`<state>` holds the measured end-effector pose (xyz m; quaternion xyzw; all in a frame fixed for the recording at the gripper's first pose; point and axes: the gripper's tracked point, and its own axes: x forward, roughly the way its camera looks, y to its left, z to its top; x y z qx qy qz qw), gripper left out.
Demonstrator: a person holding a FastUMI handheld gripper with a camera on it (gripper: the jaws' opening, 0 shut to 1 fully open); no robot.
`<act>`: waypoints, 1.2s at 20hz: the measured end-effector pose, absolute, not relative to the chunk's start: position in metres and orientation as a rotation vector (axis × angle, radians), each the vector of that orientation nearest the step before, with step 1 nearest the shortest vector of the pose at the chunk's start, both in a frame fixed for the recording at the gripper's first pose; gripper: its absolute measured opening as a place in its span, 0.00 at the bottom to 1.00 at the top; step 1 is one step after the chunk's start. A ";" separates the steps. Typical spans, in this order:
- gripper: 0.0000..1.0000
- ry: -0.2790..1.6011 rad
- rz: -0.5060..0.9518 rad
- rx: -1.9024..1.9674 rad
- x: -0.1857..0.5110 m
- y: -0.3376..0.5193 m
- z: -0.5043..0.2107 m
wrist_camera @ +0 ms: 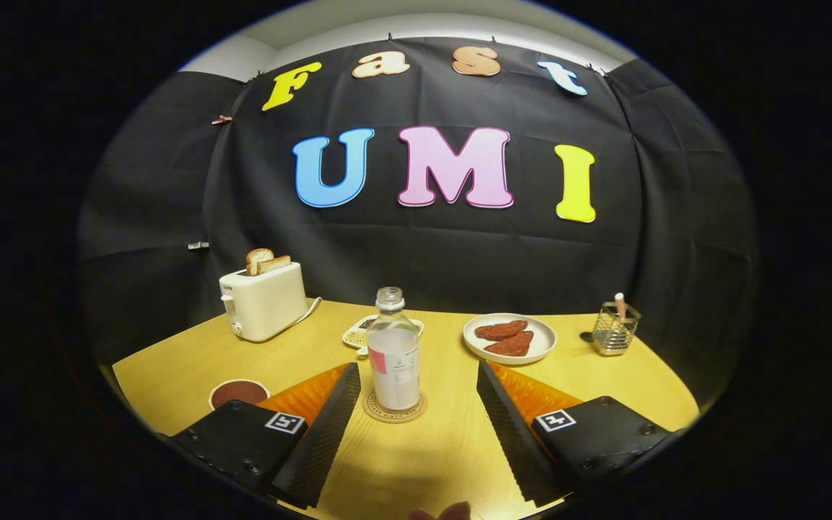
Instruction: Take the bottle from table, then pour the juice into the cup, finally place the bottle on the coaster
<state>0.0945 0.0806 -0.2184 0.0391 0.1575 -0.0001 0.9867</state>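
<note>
Bottle [395, 354] upright on coaster [394, 408], between spread hand-held gripper [416, 375] fingers.

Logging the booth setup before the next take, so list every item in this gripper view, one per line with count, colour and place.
bottle: one, clear, uncapped, standing on the coaster between the fingertips
coaster: one, tan, round, under the bottle
cup: one, white rim, dark contents, beside one finger, toaster side
toaster: one, cream, far end of the table past the cup
toast: two slices, brown, upright in the toaster
small dish: one, pale, behind the bottle
plate: one, white, beyond the other finger
red pieces: two, on the plate
wire holder: one, metal, past the plate, a stick inside
table: one, yellow wood
gripper: one, fingers open, touching nothing
</note>
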 end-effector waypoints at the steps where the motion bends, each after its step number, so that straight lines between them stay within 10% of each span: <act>1: 0.99 0.314 -0.010 0.065 0.089 0.071 -0.209; 24: 0.97 0.216 -0.187 -0.043 0.008 -0.033 -0.055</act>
